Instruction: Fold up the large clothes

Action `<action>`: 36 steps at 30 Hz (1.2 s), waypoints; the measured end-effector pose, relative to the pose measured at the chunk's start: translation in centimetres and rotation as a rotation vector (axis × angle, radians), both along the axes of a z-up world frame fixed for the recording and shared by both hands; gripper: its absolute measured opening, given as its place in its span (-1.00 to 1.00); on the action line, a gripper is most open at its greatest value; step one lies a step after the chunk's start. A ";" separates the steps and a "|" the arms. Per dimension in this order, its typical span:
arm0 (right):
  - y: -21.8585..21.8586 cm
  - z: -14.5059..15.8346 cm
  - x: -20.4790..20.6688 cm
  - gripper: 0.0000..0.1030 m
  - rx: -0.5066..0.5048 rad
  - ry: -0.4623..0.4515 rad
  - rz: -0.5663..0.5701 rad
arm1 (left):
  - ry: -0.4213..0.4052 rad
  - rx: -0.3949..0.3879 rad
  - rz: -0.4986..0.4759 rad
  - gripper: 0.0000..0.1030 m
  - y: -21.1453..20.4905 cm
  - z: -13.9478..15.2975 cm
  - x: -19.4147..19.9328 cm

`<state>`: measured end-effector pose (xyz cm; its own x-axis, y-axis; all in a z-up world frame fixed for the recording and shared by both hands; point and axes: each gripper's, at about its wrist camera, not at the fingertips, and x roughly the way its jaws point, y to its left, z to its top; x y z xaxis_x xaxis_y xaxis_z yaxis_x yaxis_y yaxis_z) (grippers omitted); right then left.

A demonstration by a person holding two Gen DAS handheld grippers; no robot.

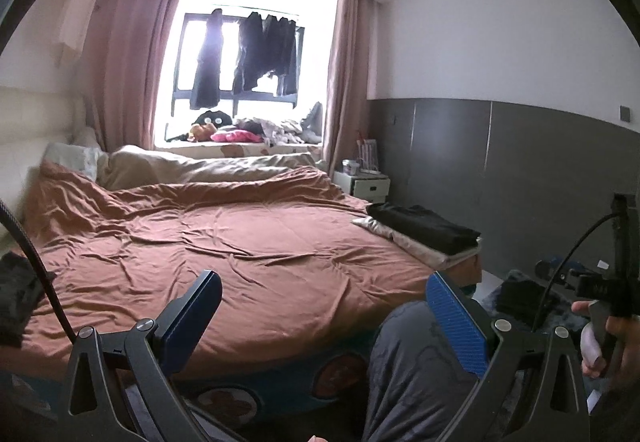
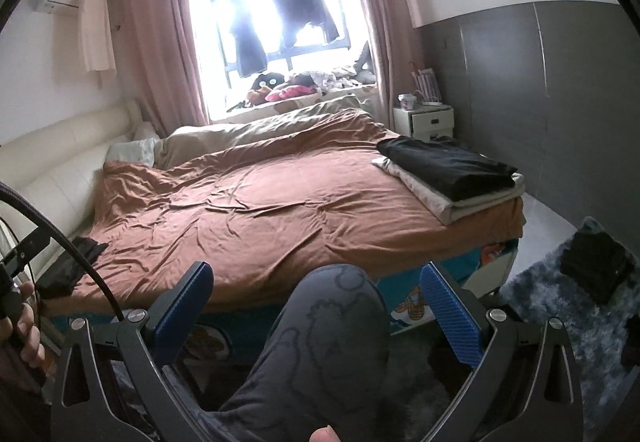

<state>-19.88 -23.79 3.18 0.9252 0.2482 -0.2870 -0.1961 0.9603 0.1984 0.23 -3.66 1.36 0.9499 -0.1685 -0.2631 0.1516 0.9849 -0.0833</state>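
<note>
Both tongs stand wide open and hold nothing: the left gripper (image 1: 322, 306) and the right gripper (image 2: 316, 300) each show two blue-padded fingers spread far apart, held low at the foot side of the bed (image 2: 260, 194). Between the fingers of each rises the person's knee (image 2: 336, 318) in grey printed trousers, close to the cameras and in front of the mattress edge. In the left wrist view the person's right hand (image 1: 600, 338) grips the handle of the other tool at the far right; in the right wrist view the left hand (image 2: 24, 326) shows at the far left edge. The brown cover (image 1: 224, 242) lies rumpled across the bed. On its far right corner sits a folded black garment (image 2: 448, 166), stacked on a folded pale cloth (image 2: 452, 202). Another dark garment (image 2: 70, 266), crumpled, lies at the bed's left edge near the cream headboard (image 2: 60, 146). A further dark piece (image 2: 592, 266) rests on the shaggy grey rug (image 2: 552, 306) to the right. Beyond the bed, dark clothes hang in the bright window (image 1: 248, 54) between pink curtains, and a white nightstand (image 2: 424, 120) stands by the grey wall.
</note>
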 end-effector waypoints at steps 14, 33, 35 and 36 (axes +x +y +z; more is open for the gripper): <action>1.0 -0.1 -0.1 1.00 -0.002 0.005 -0.018 | -0.026 0.008 0.050 0.99 1.1 0.4 -1.5; 0.3 0.0 -0.7 1.00 -0.005 0.002 -0.015 | -0.022 -0.024 0.067 0.99 1.4 0.5 -2.0; 0.1 -0.1 -0.8 1.00 -0.004 0.003 -0.014 | -0.022 -0.026 0.063 0.99 1.3 0.6 -2.0; 0.2 -0.1 -0.8 1.00 -0.005 0.005 -0.014 | -0.022 -0.024 0.067 0.99 1.2 0.6 -2.1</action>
